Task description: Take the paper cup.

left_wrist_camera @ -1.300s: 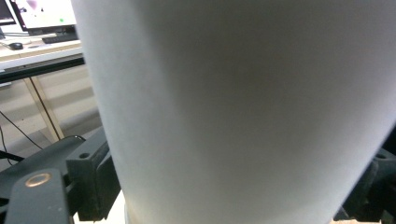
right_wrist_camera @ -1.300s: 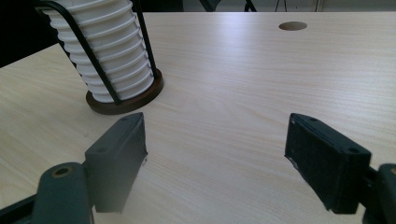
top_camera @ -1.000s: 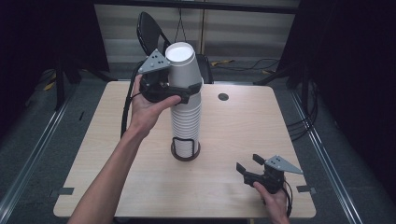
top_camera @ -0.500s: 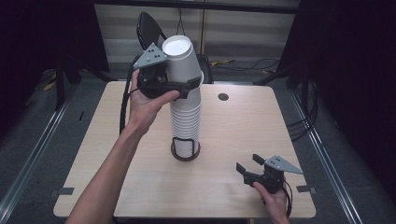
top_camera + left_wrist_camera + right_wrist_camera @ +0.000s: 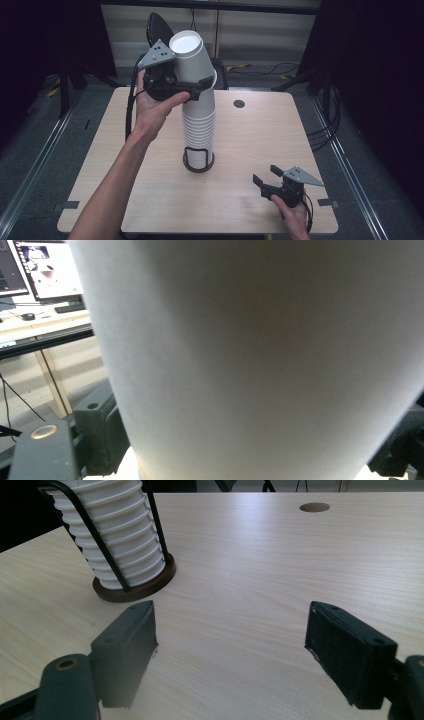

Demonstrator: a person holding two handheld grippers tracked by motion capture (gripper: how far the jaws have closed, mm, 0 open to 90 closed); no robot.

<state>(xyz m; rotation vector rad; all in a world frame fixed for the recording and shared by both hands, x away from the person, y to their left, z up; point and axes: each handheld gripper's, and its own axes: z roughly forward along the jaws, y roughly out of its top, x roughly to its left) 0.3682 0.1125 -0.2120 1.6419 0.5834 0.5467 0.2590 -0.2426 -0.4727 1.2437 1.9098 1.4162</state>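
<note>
Wooden table point(image 5: 150, 200): left tongs point(image 5: 202, 86) raised, clamping tilted top cup point(image 5: 192, 60); right tongs point(image 5: 266, 176) resting low, released

I see a light wooden table point(image 5: 250, 135) with a round dark cable hole point(image 5: 239, 104); behind, a black chair point(image 5: 159, 26).

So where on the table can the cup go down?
The table has bare wood left of the cup stack, under the forearm, and a wide patch between the stack and the round hole. The near middle, between the holder and the right gripper, is free too. It is crowded around the stack, where the left gripper grips the top cup.
</note>
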